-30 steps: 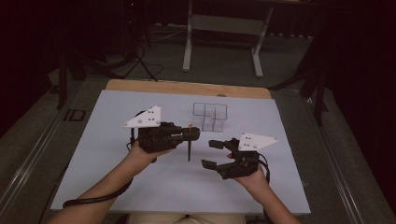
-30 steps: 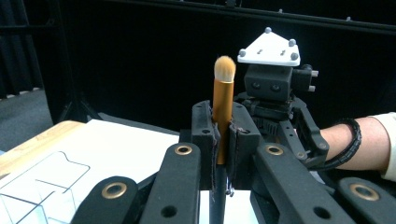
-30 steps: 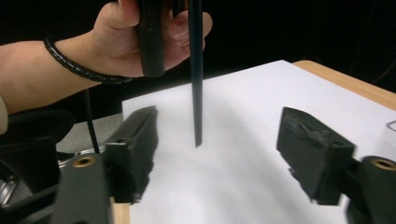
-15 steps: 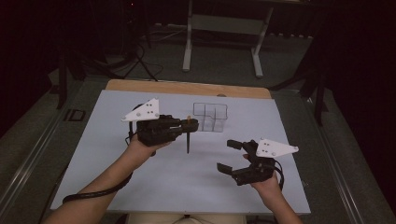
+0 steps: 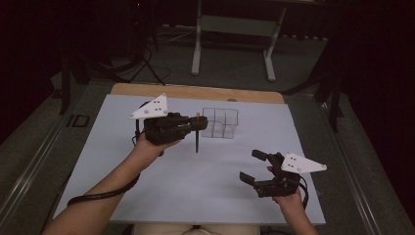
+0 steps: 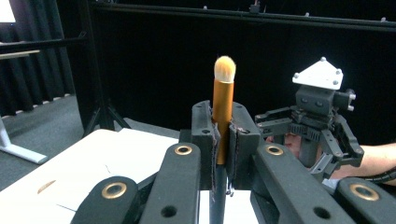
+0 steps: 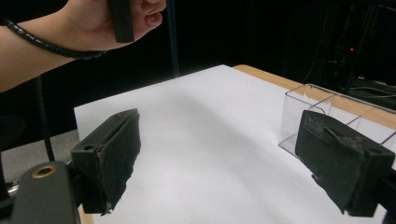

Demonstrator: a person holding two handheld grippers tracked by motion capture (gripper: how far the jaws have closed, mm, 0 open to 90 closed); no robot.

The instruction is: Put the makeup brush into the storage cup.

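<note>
The left gripper [image 5: 198, 122] has its fingers clenched on a brush [image 6: 223, 109], held upright above the bench [image 5: 147, 196] just beside the clear organiser [image 5: 220, 123]. The right gripper [image 5: 253, 167] hovers well apart, its fingers having just spread wide, nothing between them.

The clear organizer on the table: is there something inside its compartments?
The clear organizer looks empty: through its walls only the white table cover shows. In the right gripper view, one jaw covers part of it, so that corner stays unseen.
</note>
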